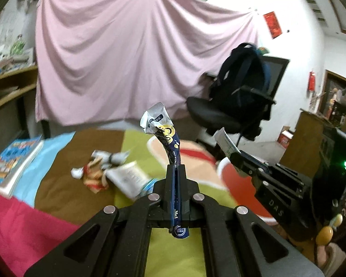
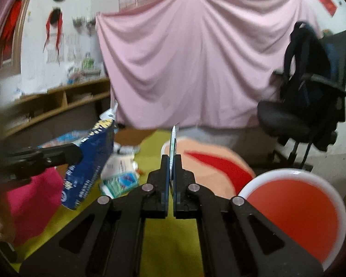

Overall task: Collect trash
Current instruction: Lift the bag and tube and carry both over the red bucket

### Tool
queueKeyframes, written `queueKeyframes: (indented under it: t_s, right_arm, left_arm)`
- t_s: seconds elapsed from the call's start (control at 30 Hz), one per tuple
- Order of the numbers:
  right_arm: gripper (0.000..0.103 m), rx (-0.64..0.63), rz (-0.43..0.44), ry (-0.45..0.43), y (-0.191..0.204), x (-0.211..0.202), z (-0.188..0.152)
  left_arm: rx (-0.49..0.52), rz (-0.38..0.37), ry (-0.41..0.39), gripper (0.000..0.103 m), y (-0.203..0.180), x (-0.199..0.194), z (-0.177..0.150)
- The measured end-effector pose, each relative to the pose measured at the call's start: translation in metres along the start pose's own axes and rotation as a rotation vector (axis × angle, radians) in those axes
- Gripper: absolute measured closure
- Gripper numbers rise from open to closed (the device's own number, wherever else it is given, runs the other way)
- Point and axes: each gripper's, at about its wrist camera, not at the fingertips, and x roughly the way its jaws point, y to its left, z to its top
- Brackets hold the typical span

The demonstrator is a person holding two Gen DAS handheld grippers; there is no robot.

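Holding two pieces clear of the table: my left gripper (image 1: 176, 170) is clamped on a crumpled dark-blue foil snack wrapper (image 1: 167, 136), my right gripper (image 2: 171, 161) pinching a thin white paper slip (image 2: 173, 138). Crumpled scraps (image 1: 99, 170) lie uncollected; the white-rimmed red bowl (image 2: 295, 210) looks empty.

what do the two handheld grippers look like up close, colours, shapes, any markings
Both are matte black. The left gripper and right gripper each have two flat narrow fingers on angular linkage arms with triangular cut-outs and round silver pivot pins. Seen from the left wrist, the right gripper's side reads "DAS" in pale letters, and a small green light glows on its boxy body.
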Motion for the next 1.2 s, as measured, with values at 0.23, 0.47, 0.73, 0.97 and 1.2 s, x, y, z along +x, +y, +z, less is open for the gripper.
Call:
queueKeyframes:
  t_s: [0.23, 0.47, 0.73, 0.97, 1.2]
  right_arm:
    - [0.072, 0.064, -0.113, -0.173, -0.03, -0.048, 0.012]
    - [0.072, 0.154, -0.233, -0.211, -0.08, -0.081, 0.008]
    - [0.072, 0.243, -0.305, -0.135, -0.12, -0.093, -0.005]
    - [0.071, 0.309, -0.315, -0.065, -0.135, -0.087, -0.013]
    - [0.071, 0.345, -0.322, -0.017, -0.141, -0.08, -0.019]
  left_arm:
    - [0.066, -0.106, -0.07, 0.103, -0.042, 0.006, 0.019]
    - [0.128, -0.205, -0.064, 0.103, -0.094, 0.033, 0.026]
    - [0.119, -0.28, 0.05, 0.103, -0.138, 0.079, 0.025]
    - [0.052, -0.314, 0.16, 0.103, -0.143, 0.106, 0.023]
    - [0.0, -0.317, 0.233, 0.102, -0.137, 0.122, 0.022]
